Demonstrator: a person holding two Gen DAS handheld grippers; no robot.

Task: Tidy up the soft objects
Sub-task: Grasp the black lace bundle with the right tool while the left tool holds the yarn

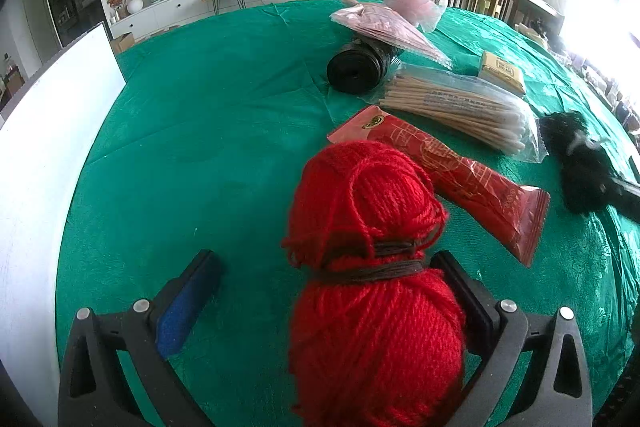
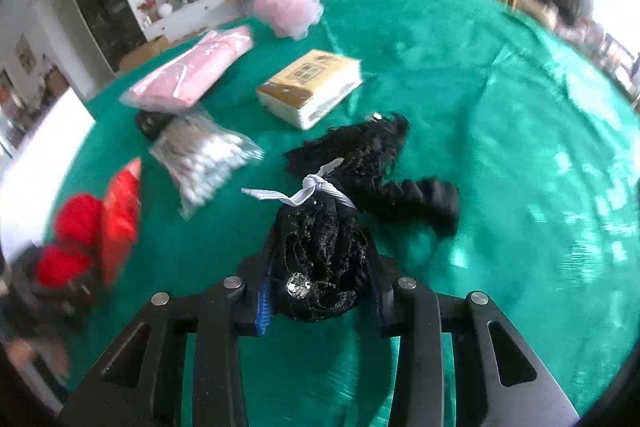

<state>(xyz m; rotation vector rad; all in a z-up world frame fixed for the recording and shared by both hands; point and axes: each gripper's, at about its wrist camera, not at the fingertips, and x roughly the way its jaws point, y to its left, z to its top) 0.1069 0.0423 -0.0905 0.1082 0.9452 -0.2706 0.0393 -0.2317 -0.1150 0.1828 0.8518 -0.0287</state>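
A red yarn ball (image 1: pixel 372 291), bound with a brown string, stands on the green tablecloth (image 1: pixel 200 127) between the fingers of my left gripper (image 1: pixel 324 255). The gripper is open: the yarn leans on the right finger, and a wide gap separates it from the blue pad (image 1: pixel 180 319) on the left. My right gripper (image 2: pixel 322 253) is shut on one end of a black curly hairpiece (image 2: pixel 320 267) tied with a white elastic band (image 2: pixel 308 187). Its curls trail away across the cloth. From the left wrist view the hairpiece (image 1: pixel 576 163) lies at the far right.
Ahead lie a red packet (image 1: pixel 460 179), a bag of cotton swabs (image 1: pixel 460 107), a black roll (image 1: pixel 356 67), a pink bag (image 1: pixel 384 27), a pink mesh pouf (image 1: pixel 412 1) and a tissue pack (image 2: pixel 312 87). A white panel (image 1: pixel 40 147) borders the table's left side.
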